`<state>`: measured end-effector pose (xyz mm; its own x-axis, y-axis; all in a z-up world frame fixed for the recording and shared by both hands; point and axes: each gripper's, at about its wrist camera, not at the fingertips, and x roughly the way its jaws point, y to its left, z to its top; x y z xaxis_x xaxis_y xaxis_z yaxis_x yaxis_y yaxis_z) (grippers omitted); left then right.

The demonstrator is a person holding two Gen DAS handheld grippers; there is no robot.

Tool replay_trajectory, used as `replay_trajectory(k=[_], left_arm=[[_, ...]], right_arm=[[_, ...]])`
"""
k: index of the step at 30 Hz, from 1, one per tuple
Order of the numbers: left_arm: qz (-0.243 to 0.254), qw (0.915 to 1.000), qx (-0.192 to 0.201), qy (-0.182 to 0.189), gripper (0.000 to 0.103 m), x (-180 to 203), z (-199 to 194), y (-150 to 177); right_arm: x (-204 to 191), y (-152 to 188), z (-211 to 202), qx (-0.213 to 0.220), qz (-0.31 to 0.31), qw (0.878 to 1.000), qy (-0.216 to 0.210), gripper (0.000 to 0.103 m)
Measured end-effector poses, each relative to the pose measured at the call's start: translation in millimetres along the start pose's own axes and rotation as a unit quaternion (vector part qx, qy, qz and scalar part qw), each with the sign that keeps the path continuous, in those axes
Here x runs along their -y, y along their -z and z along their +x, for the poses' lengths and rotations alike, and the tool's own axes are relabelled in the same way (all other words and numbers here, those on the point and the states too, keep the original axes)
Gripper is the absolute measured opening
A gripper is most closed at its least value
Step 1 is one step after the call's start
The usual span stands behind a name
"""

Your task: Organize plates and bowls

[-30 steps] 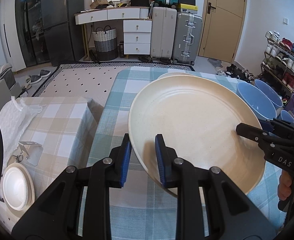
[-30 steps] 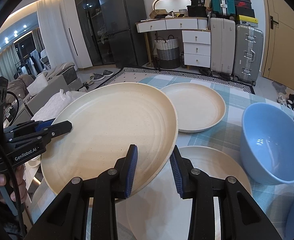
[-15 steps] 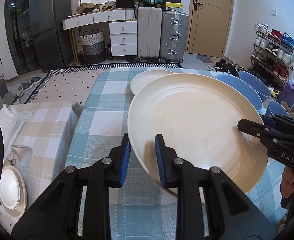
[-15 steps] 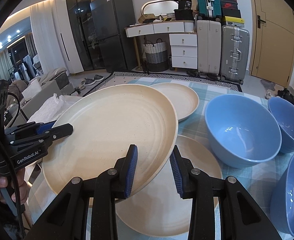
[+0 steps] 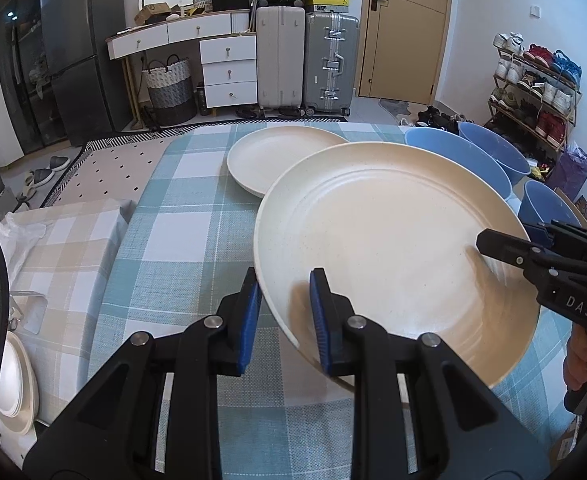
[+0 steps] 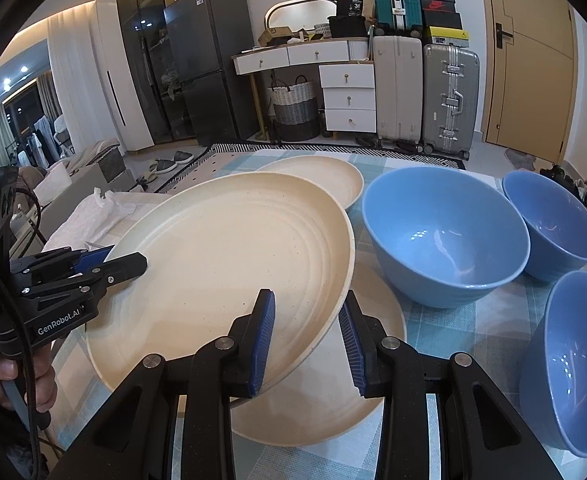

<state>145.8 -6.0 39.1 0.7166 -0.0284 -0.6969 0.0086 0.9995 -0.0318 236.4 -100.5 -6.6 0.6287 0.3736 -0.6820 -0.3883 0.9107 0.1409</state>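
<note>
Both grippers, left [image 5: 283, 312] and right [image 6: 307, 336], still clamp cream plate [image 5: 393, 248] rim; plate carried sideways, now over second plate [image 6: 373, 344] near bowls [image 6: 445, 236], stacking likely next

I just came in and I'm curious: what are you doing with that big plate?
A person holds the big plate in the air with both grippers, the left gripper and the right gripper each clamped on its rim. Under it lies another plate; a third plate and three blue bowls sit on the table.
</note>
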Motion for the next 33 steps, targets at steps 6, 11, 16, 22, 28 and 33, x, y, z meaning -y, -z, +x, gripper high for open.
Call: replay_trajectory(k=[6,11,16,22,28,33], left_arm=[[0.001,0.9999,-0.010,0.005,0.021,-0.7,15.7,4.0],[0.008,0.9998,-0.018,0.007,0.021,1.8,26.9,7.3],[0.012,0.9996,-0.025,0.008,0.021,5.9,38.8,12.8],[0.016,0.9993,-0.031,0.011,0.021,11.9,52.1,18.9],[0.031,0.9990,-0.032,0.004,0.021,20.7,63.0,24.1],[0.038,0.9986,-0.038,0.000,0.021,23.5,74.3,27.9]], right_arm=[[6.7,3.9,4.3,-0.006,0.008,1.000,0.003,0.034],[12.8,6.7,10.5,-0.012,0.014,1.000,0.007,0.034],[17.9,14.5,18.1,-0.020,0.014,1.000,0.014,0.034],[23.9,22.6,25.5,-0.028,0.013,0.999,0.022,0.034],[32.1,29.2,31.1,-0.033,0.014,0.999,0.031,0.034],[31.3,34.4,35.4,-0.040,0.012,0.998,0.040,0.034]])
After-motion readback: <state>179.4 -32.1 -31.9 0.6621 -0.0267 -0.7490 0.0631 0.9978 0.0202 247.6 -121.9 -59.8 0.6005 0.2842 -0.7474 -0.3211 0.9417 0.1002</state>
